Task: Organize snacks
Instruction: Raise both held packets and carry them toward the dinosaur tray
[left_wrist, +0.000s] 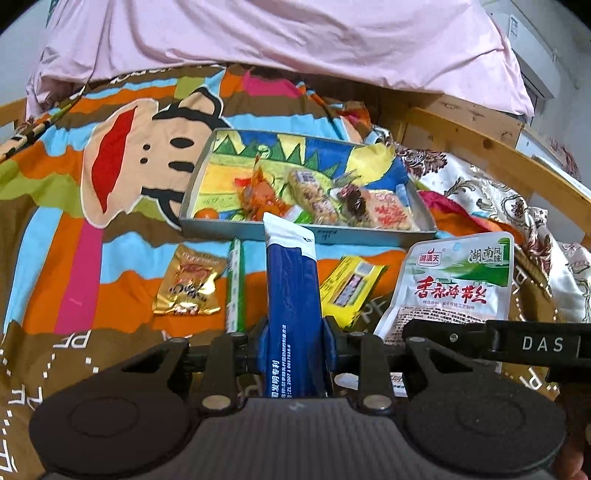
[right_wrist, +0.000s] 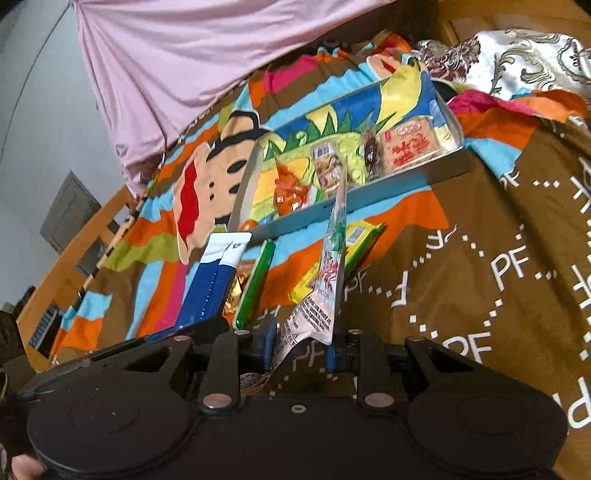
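My left gripper (left_wrist: 293, 332) is shut on a blue and white stick packet (left_wrist: 291, 288) that stands up in front of the tray (left_wrist: 295, 230). My right gripper (right_wrist: 301, 347) is shut on a white and green seaweed pouch (right_wrist: 328, 280), seen edge-on; the pouch shows face-on in the left wrist view (left_wrist: 454, 284). The metal tray holds several wrapped snacks: an orange one (left_wrist: 258, 194), a nut bar (left_wrist: 314, 197), a dark one (left_wrist: 354, 203) and a red-printed square (left_wrist: 391, 212). A gold packet (left_wrist: 190, 286), a green stick (left_wrist: 235, 288) and a yellow packet (left_wrist: 351, 290) lie on the bedspread before the tray.
The colourful cartoon bedspread (left_wrist: 110, 221) covers the bed. A pink sheet (left_wrist: 258, 33) hangs behind. A wooden bed rail (left_wrist: 480, 147) and a patterned satin cloth (left_wrist: 480, 199) are at the right. The tray also shows in the right wrist view (right_wrist: 354, 192).
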